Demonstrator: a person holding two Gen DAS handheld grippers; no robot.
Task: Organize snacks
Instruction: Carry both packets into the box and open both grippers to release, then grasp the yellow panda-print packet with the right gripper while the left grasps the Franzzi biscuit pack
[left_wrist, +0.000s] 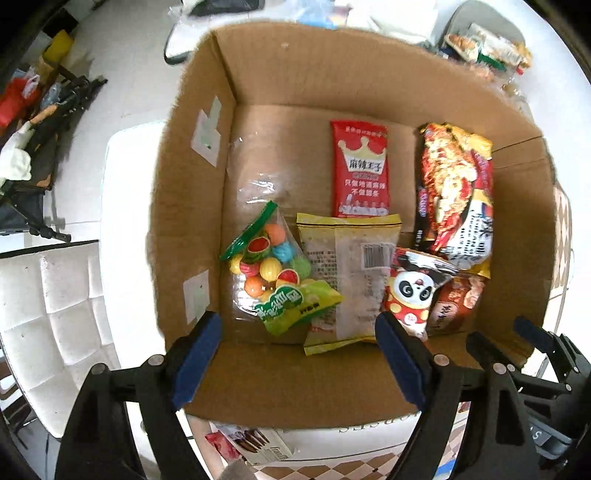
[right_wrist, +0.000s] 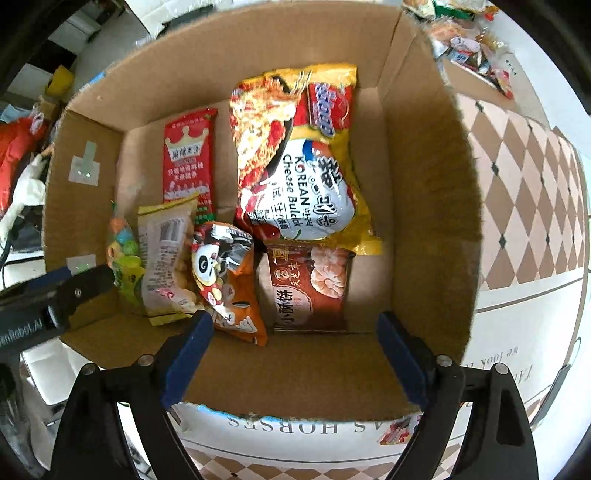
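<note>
I find both grippers, left and right, empty with jaws apart above the box, bare floor lower right; only the right view reads the noodle pack.

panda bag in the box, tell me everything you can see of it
The panda bag is a small glossy foil-like snack packet, crinkled, printed with a cartoon panda face on red at one end and orange at the other. It looks sealed and lies tilted on the floor of the cardboard box, near the front wall. Its upper end overlaps the yellow-edged packet on one side; the brown packet lies close on the other. No fingers touch it.
</note>
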